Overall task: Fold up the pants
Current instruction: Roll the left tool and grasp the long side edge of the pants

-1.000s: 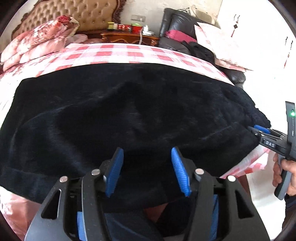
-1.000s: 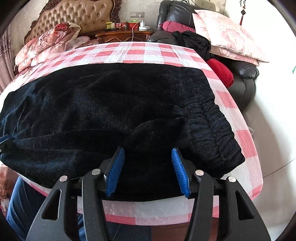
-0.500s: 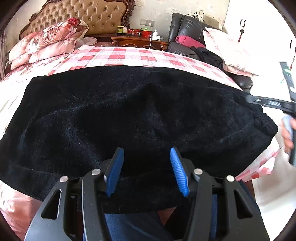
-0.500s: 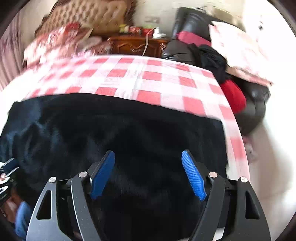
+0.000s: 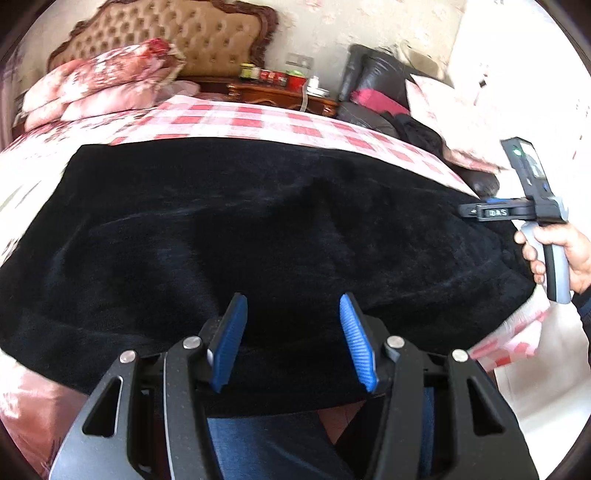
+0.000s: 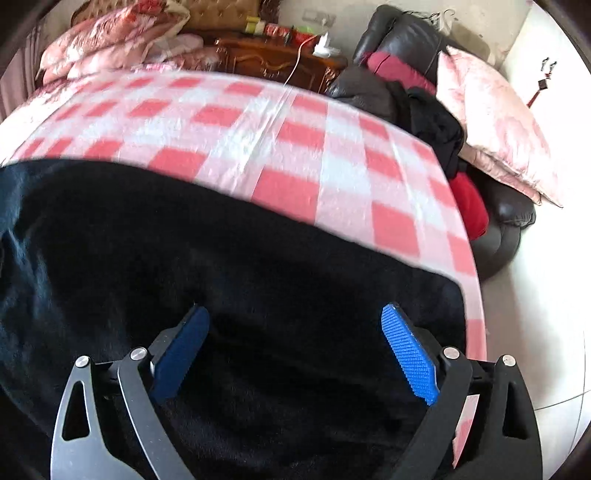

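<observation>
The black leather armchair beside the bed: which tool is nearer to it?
Right. The right tool hovers over the pants at the bed's end nearest the armchair; the left tool sits farther along the pants, away from it.

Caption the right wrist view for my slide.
Right gripper, jaws opening, above black pants on checked bed.

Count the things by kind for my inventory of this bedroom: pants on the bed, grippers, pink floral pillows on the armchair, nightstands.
Black pants: 1
Grippers: 2, the left gripper and the right gripper, its jaws opening over the pants, gripping nothing
Pink floral pillow on the armchair: 1
Wooden nightstand: 1
Total: 5
</observation>
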